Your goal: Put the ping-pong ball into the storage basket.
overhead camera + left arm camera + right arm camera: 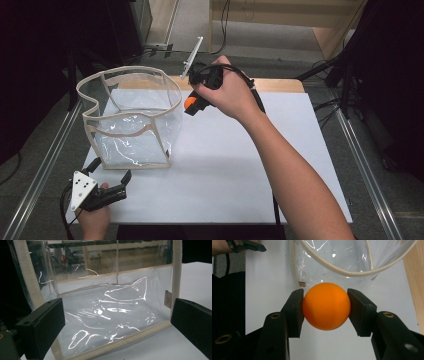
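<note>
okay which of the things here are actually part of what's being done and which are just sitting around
In use, as it looks:
orange ball, clamped in the right gripper
clear bag with beige trim, open-topped
left gripper, open, facing the bag

Just around:
white table
floor cables

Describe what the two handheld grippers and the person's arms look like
Both grippers are black with flat rectangular jaws. The left gripper carries a grey three-cornered plate with dark dots; the right gripper has brass-coloured holes, a white stick on top and a black cable. Both forearms are bare, no sleeves.

1 orange ball (326,306), 1 clear plastic bag (134,120), 2 grippers, 1 white table (235,170)
</note>
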{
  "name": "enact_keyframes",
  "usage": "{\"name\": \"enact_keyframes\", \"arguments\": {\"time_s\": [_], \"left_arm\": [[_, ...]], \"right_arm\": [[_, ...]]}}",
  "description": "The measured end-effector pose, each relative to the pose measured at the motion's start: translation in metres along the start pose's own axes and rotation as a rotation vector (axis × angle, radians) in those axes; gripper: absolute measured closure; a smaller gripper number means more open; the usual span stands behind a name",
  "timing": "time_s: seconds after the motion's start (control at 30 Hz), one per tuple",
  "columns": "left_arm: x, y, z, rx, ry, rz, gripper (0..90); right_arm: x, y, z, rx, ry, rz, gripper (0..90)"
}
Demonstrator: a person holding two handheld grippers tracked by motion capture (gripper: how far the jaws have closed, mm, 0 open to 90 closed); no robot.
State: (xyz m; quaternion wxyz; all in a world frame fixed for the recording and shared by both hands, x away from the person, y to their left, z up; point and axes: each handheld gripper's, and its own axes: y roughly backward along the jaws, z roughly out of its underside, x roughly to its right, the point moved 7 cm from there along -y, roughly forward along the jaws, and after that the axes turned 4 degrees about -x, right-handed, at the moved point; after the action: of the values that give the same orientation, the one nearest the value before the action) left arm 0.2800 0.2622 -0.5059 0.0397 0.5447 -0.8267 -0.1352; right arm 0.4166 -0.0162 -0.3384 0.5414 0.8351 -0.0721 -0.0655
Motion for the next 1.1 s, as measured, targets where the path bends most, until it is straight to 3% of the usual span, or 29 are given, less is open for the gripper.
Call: {"name": "enact_keyframes", "arguments": {"time_s": [1.1], "left_arm": [[0.001, 0.0, 0.0, -0.003, -0.009, 0.0, 0.0]], "right_arm": [[0.003, 0.001, -0.028, 0.006, 0.013, 0.01, 48.0]]}}
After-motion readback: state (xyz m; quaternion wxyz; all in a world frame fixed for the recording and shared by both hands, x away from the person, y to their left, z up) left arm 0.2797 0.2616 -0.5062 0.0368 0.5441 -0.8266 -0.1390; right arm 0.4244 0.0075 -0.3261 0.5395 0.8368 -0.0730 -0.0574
